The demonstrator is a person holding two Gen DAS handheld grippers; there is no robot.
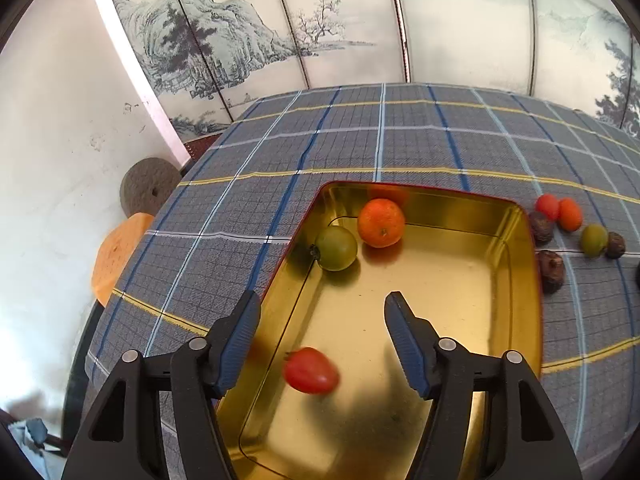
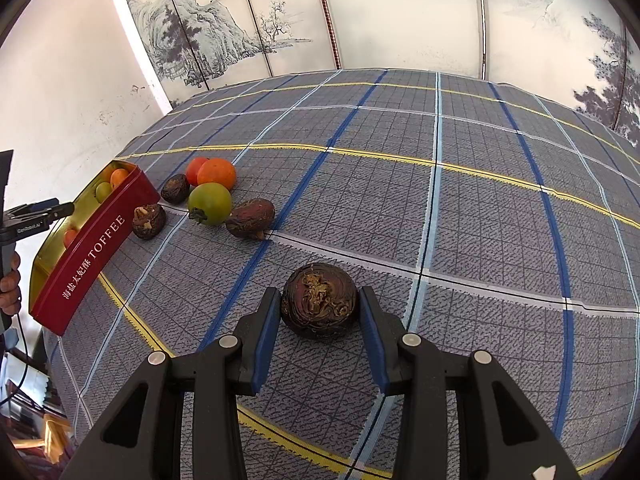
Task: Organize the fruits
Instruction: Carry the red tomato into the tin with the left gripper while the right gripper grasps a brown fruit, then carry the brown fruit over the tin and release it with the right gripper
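Note:
A gold-lined red tin (image 1: 516, 312) holds an orange (image 1: 381, 223), a green tomato (image 1: 337, 248) and a blurred red tomato (image 1: 311, 370). My left gripper (image 1: 322, 312) is open above the tin, the red tomato below and between its fingers, not touching them. In the right wrist view my right gripper (image 2: 318, 300) is open around a dark wrinkled fruit (image 2: 319, 300) on the cloth, pads close to its sides. The tin (image 2: 92, 256) also shows at the left in the right wrist view.
A cluster of fruit lies beside the tin: a green tomato (image 2: 210, 203), an orange (image 2: 217, 173), a red tomato (image 2: 195, 170) and three dark wrinkled fruits (image 2: 251, 218). The plaid tablecloth (image 2: 460, 208) stretches right. A painted screen stands behind.

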